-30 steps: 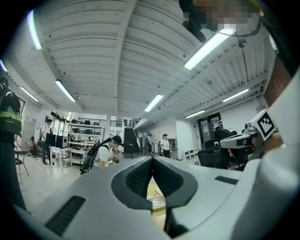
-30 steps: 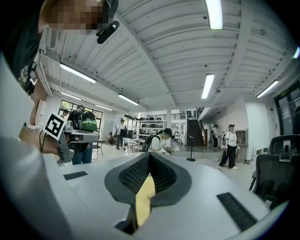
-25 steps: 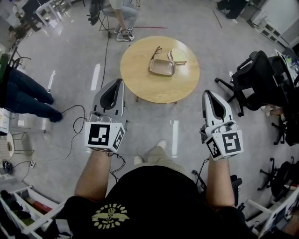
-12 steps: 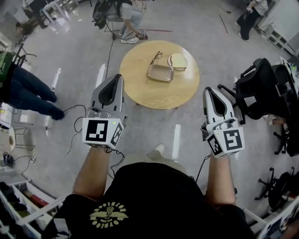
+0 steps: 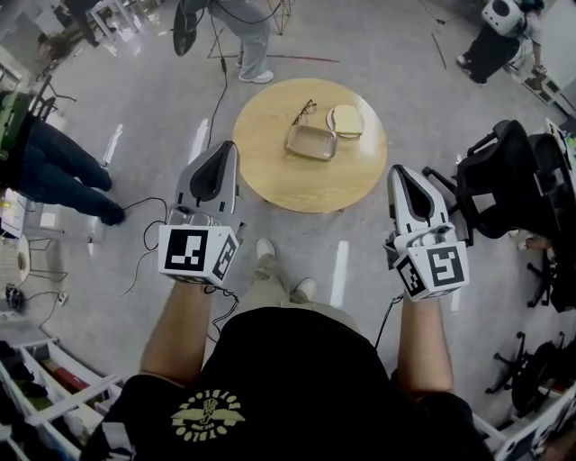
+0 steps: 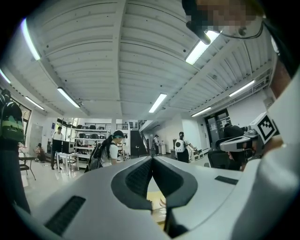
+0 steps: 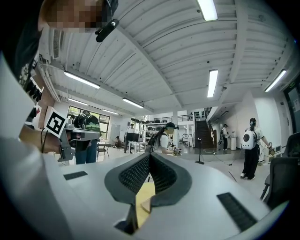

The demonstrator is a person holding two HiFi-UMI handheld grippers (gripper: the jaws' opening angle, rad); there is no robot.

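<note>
I hold both grippers level in front of me, above the grey floor and short of a round wooden table [image 5: 270, 171]. My left gripper [image 5: 231, 146] is shut with nothing in it, its tips pointing at the table's left edge. My right gripper [image 5: 396, 169] is also shut and empty, just off the table's right edge. On the table lie a shallow metal tray [image 5: 311, 141], a pair of glasses [image 5: 303, 112] and a round tan case [image 5: 345, 120]. In both gripper views the ribbed pads [image 6: 140, 176] [image 7: 137, 176] meet at the tip, with the tabletop [image 6: 157, 197] [image 7: 143, 194] showing below.
A black office chair [image 5: 504, 176] stands close on the right. A person's legs [image 5: 54, 176] are on the left, another person [image 5: 245, 36] stands beyond the table, and one with a white backpack [image 5: 499, 22] is far right. Cables [image 5: 148, 230] trail on the floor.
I have stepped a little forward. The person beyond the table stood up from crouching. A person with a white backpack came into view. Both grippers stayed shut.
</note>
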